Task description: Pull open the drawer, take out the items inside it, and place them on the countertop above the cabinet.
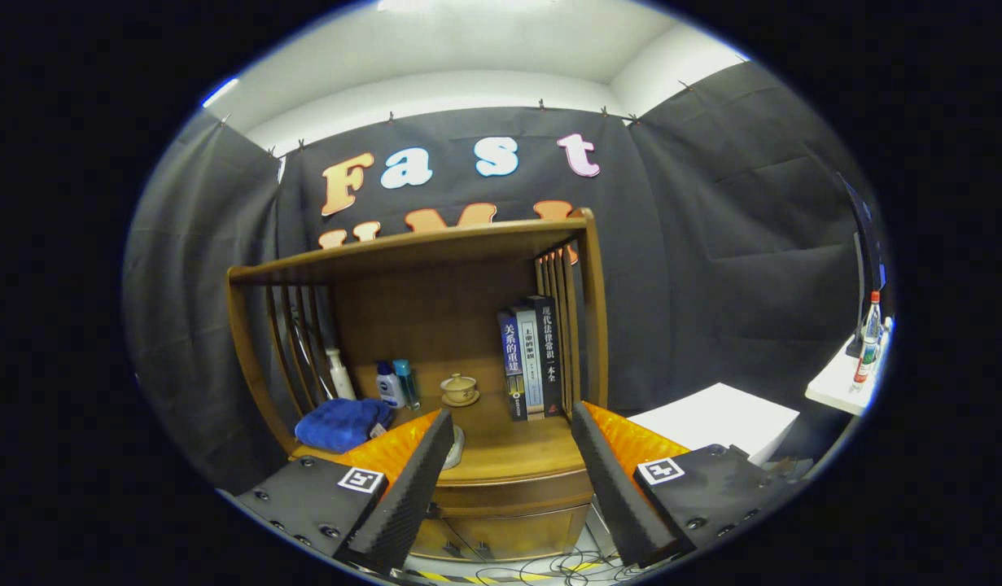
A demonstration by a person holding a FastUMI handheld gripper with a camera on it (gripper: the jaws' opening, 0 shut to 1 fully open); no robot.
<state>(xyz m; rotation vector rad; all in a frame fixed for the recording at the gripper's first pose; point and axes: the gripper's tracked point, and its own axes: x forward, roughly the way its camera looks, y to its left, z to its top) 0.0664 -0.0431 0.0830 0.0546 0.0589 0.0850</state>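
The wooden cabinet (435, 342) stands ahead, its countertop (509, 456) carrying books (531, 358), a blue cloth (342, 423), bottles (391, 384) and a teacup (459, 388). The drawer (513, 495) sits just under the countertop, between the fingers and shut. The gripper (509, 480) hangs spread and empty. The drawer front is likely stiff and smooth; I cannot make out a handle.

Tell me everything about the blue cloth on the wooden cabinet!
The blue cloth is soft-looking, maybe a towel, bunched into a rounded heap. It lies on the cabinet's countertop, at the end away from the books, just in front of the small bottles. Its near corner is hidden behind one finger of the open tool, which holds nothing. Whether they touch can't be told.
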